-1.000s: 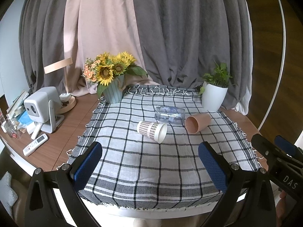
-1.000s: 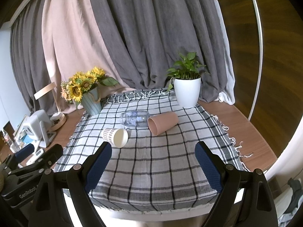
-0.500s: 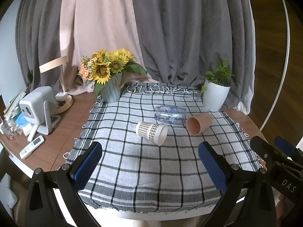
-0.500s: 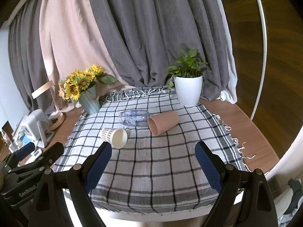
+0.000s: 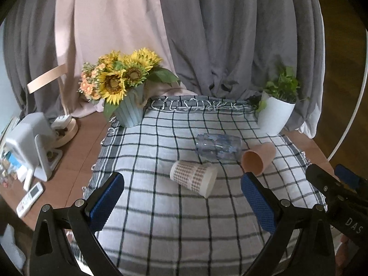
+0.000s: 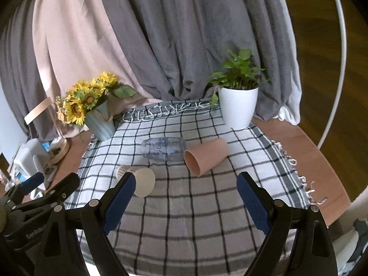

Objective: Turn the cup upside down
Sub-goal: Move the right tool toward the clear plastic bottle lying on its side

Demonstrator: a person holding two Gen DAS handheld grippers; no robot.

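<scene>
Three cups lie on their sides on the checked cloth (image 5: 161,207): a patterned paper cup (image 5: 193,178), a clear blue-tinted cup (image 5: 218,146) and a pink cup (image 5: 258,158). They also show in the right wrist view: paper cup (image 6: 140,178), clear cup (image 6: 164,151), pink cup (image 6: 205,158). My left gripper (image 5: 181,203) is open and empty, just short of the paper cup. My right gripper (image 6: 184,203) is open and empty, short of the pink cup.
A sunflower vase (image 5: 128,112) stands at the cloth's back left, a white plant pot (image 5: 274,115) at the back right. A white projector (image 5: 30,138) and a remote (image 5: 30,199) sit on the wooden table at left. Curtains hang behind.
Both grippers have moved forward toward the cups, which now look larger and closer. The cups have not moved. Both grippers stay open.
</scene>
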